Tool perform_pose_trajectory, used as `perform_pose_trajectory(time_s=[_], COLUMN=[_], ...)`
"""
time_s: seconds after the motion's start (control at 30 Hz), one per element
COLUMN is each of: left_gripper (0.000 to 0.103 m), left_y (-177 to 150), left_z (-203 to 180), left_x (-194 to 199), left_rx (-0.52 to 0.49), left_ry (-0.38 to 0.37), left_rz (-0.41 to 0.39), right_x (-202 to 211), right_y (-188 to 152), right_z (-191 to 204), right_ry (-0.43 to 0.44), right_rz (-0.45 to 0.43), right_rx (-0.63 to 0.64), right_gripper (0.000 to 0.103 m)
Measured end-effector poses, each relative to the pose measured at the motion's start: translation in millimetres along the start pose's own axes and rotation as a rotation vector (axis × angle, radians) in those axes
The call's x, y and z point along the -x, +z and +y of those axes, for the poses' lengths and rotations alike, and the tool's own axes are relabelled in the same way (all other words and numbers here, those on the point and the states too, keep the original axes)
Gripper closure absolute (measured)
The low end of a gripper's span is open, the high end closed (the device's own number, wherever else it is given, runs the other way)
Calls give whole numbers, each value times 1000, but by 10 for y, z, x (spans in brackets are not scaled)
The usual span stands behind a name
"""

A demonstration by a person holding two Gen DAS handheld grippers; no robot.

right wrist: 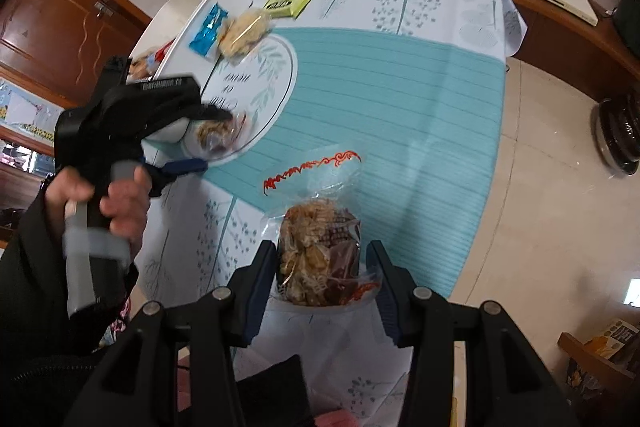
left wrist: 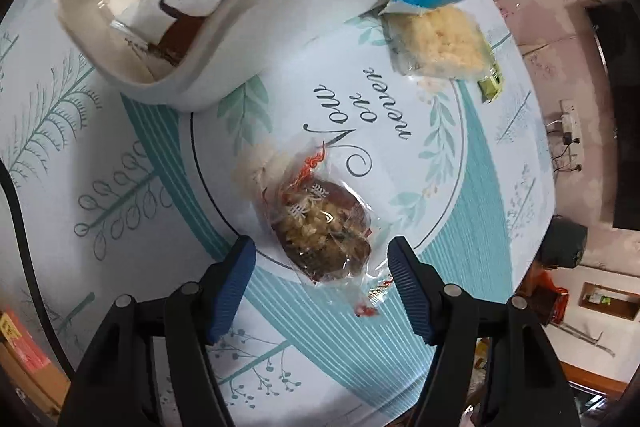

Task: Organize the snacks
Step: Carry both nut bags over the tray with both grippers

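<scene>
Straddling a clear-wrapped brown date-and-nut cake (left wrist: 320, 227) lying on the leaf-printed tablecloth (left wrist: 460, 267), the left gripper (left wrist: 322, 283) stands with jaws apart, apparently lined up to grasp. The right gripper (right wrist: 322, 283) clamps a matching packet (right wrist: 320, 259), likely bound for the white tray (left wrist: 288, 11) of gathered snacks.

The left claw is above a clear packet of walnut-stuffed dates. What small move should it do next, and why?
Probably lower a little more and close. The left claw stands open with the date packet lying on the tablecloth between its fingers, not yet pressed. The right claw already grips its own packet, and the white tray sits nearby.
</scene>
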State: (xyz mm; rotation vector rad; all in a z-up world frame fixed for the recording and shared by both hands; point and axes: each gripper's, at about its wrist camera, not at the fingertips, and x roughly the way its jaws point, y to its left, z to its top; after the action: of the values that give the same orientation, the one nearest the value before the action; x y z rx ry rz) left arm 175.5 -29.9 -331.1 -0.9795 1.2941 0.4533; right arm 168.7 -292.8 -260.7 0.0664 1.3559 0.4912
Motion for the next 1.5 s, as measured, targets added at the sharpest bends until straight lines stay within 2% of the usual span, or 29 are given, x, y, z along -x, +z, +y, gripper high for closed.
perform_pose_trajectory(time_s=[0.07,0.2,0.23,0.4,0.53,0.9,1.17,1.5], left_gripper=[36,51,52,73,73,73,73,73], left_y=[3,-10,-15,-12,20,-25,-70,71], left_z=[-41,-135,-153,-150,-118,110,317,401], left_x=[-25,-50,-59,-56,-63,-28,166,656], left_rx=[2,-12,-14,8,1,-26,-125,-319], left_ry=[16,89,101,157,145,206,239,254], left_rz=[-1,-19,-22,-30,-5,127,189,200], right_x=[-13,-52,-57,-51,-32,19,-3,-32], right_y=[-16,-46,-58,-78,-81,-68,-27,61], right_z=[6,36,41,55,39,58,264,717], right_ry=[16,35,40,58,64,63,55,44], right_rz=[8,23,25,29,16,-27,-48,-89], right_rx=[2,14,16,16,4,-36,-31,-11], right_gripper=[56,56,56,56,56,56,56,56])
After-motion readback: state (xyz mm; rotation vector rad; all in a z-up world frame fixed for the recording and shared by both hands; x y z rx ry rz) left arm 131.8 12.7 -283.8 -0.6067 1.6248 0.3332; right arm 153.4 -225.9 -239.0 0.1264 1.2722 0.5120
